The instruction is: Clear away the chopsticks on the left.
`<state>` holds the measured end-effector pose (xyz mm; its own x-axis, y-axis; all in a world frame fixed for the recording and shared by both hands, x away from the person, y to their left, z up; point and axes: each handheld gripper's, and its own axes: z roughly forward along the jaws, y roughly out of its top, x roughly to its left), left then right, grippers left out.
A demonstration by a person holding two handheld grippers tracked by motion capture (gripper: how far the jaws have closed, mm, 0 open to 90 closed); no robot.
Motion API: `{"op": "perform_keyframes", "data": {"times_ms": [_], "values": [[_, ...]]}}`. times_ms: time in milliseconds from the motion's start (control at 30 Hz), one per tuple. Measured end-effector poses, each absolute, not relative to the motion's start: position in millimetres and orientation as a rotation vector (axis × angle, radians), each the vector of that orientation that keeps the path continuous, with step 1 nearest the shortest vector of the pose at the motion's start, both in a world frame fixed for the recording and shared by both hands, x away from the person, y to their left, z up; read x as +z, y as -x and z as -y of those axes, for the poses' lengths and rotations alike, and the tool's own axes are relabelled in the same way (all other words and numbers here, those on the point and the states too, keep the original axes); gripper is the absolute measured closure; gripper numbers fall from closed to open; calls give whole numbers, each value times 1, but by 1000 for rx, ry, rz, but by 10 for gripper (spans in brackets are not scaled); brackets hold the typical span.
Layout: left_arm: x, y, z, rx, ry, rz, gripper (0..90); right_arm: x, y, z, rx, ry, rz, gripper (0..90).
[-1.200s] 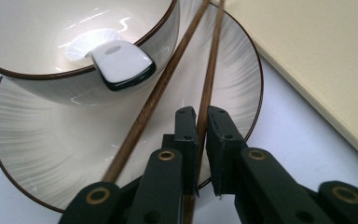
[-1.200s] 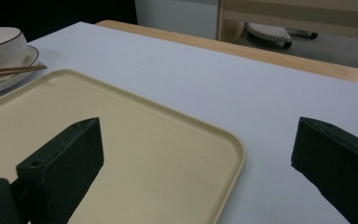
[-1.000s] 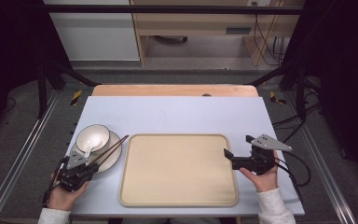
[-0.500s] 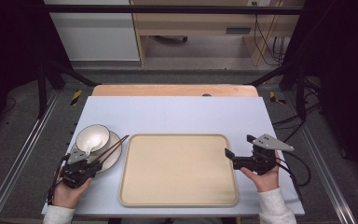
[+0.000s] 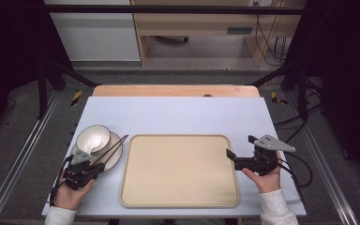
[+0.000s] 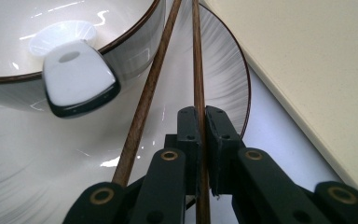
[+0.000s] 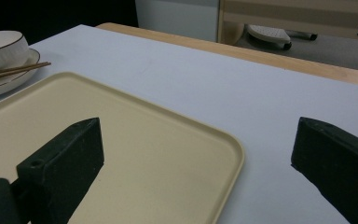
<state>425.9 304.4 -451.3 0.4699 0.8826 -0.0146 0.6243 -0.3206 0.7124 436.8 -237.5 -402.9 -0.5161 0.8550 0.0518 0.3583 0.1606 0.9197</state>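
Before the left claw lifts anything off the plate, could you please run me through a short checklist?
1. Left claw shut on one chopstick: ok.
2. Both chopsticks held: not ok; the second chopstick lies outside the jaws.
3. Tray bare for a set-down: ok.
4. Right claw open, over the tray's corner: ok.
5. Spoon resting in the bowl, apart from the chopsticks: ok.
6. Grip firm enough to lift: cannot tell.

Overhead wide; gripper views close, tray (image 5: pixel 180 171) shared
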Motion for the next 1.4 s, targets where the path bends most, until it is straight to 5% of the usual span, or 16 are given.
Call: {"op": "perform_keyframes", "data": {"times_ms": [1400], "values": [[-430, -392, -241, 650, -1783, -1297, 848, -395, -431, 245, 1366, -1154, -1908, 26]]}}
